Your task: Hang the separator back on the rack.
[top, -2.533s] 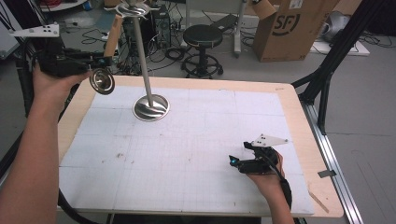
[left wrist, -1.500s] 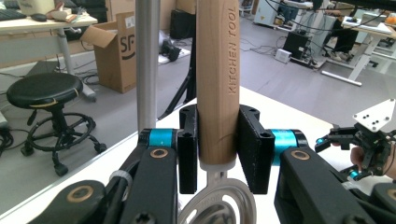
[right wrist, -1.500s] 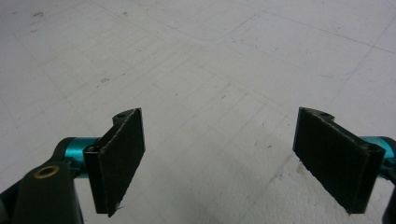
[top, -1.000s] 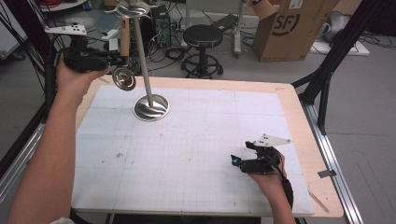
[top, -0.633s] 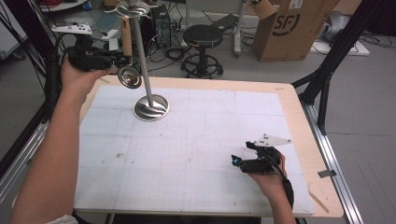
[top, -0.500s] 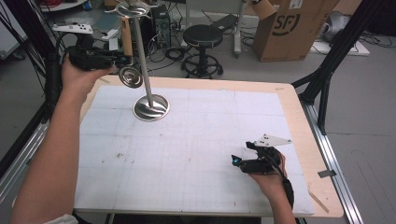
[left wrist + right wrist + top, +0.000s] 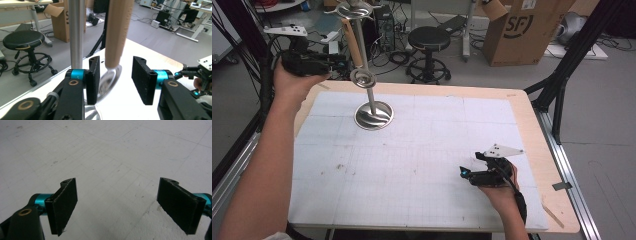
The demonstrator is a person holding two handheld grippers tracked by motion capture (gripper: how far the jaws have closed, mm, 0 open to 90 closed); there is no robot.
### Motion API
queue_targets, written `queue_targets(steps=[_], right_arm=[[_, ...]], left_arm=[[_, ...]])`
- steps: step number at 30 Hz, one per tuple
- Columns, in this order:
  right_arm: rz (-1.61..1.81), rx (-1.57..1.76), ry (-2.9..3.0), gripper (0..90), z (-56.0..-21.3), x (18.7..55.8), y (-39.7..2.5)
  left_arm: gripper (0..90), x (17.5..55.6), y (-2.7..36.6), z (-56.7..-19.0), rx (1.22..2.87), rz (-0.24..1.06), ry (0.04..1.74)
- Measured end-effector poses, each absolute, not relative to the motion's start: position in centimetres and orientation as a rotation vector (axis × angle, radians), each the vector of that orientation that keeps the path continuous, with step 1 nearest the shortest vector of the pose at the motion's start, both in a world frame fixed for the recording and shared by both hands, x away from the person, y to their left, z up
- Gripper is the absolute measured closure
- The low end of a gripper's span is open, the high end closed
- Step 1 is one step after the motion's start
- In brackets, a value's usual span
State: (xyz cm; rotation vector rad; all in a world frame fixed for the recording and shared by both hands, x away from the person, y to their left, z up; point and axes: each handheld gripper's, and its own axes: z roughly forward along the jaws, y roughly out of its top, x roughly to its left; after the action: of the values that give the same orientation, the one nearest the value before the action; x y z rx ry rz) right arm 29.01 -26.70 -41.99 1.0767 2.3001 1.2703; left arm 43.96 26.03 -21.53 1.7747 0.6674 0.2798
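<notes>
Left claw [image 7: 343, 64] is raised at the desk's [image 7: 522, 107] far left corner, jaws wide apart. Between them hangs a ladle [image 7: 354, 52]: its wooden handle [image 7: 117, 30] passes down through the gap, touching neither pad as far as I can tell, and its steel bowl [image 7: 363, 77] sits just below. The ladle hangs from a steel stand [image 7: 373, 114], whose pole [image 7: 75, 32] rises just beside my left jaw. Right claw [image 7: 463, 172] rests low over the desk's near right, jaws wide, holding nothing.
</notes>
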Motion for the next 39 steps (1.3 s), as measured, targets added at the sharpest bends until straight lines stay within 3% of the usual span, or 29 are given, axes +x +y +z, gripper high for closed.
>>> queue_targets(steps=[4, 19, 39], right_arm=[[1.273, 1.08, 2.3, 16.1, -42.0, 29.0, -26.6], [1.277, 1.071, 2.302, 16.1, -41.9, 29.0, -26.5], [1.292, 1.071, 2.298, 16.0, -41.8, 29.0, -26.6]], left_arm=[[50.4, 43.5, 25.8, -21.4, 1.792, 0.291, 0.662], [42.5, 41.1, 25.8, -22.6, 1.8, 0.267, 0.609], [24.0, 37.9, 25.5, -24.3, 1.773, 0.277, 0.584]])
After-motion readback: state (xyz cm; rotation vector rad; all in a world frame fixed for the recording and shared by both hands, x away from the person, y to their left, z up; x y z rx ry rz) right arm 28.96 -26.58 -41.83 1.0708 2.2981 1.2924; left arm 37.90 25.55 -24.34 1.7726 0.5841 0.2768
